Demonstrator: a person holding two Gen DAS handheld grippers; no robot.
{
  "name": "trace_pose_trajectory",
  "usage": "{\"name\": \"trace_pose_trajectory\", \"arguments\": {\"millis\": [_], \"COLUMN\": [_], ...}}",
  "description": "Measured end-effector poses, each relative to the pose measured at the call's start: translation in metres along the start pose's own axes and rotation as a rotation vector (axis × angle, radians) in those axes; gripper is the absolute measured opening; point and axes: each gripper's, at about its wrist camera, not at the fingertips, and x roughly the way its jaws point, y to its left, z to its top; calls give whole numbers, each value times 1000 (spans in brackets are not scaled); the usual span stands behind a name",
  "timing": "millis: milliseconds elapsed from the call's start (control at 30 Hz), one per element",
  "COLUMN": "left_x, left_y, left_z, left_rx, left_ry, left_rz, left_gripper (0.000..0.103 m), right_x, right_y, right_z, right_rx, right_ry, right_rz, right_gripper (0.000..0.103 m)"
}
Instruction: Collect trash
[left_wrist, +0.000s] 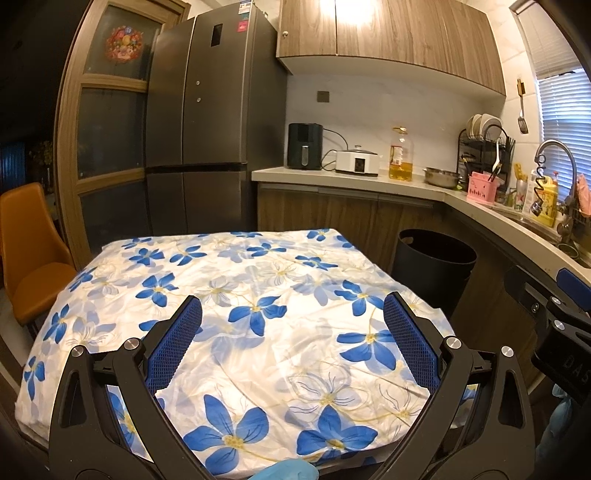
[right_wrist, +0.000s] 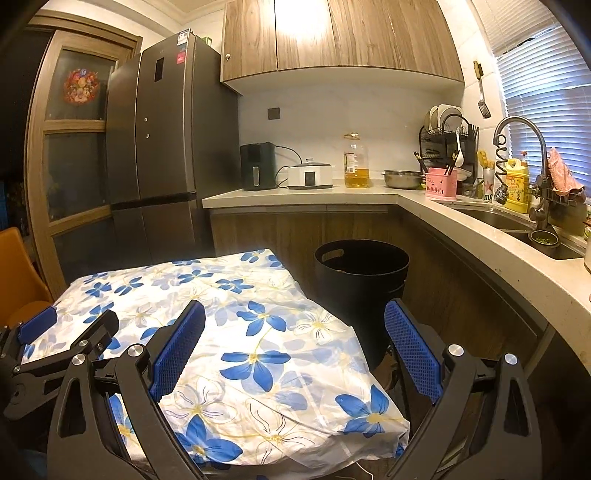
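Observation:
A table with a white cloth printed with blue flowers (left_wrist: 236, 295) fills the foreground; it also shows in the right wrist view (right_wrist: 229, 332). No loose trash shows on it. A black round bin (left_wrist: 432, 269) stands on the floor off the table's far right corner, also in the right wrist view (right_wrist: 364, 291). My left gripper (left_wrist: 291, 325) is open and empty over the near part of the table. My right gripper (right_wrist: 295, 328) is open and empty over the table's right edge, short of the bin. The left gripper (right_wrist: 66, 332) shows at the left of the right wrist view.
A kitchen counter (right_wrist: 461, 225) runs along the back and right with an air fryer (right_wrist: 257, 166), cooker, oil bottle (right_wrist: 356, 160), dish rack and sink (right_wrist: 517, 221). A grey fridge (left_wrist: 207, 122) stands behind the table. An orange chair (left_wrist: 26, 251) is at the left.

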Motion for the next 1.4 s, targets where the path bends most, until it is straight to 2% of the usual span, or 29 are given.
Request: {"name": "trace_pose_trajectory", "arguments": {"millis": [1400], "left_x": [-5], "left_y": [1], "left_z": [7], "left_rx": [-11], "left_ry": [-16], "left_rz": [-7], "left_gripper": [97], "right_x": [-3], "right_y": [1], "right_z": [4], "right_rx": [-4], "right_ry": [-9], "right_rz": [17], "right_gripper": [94]}}
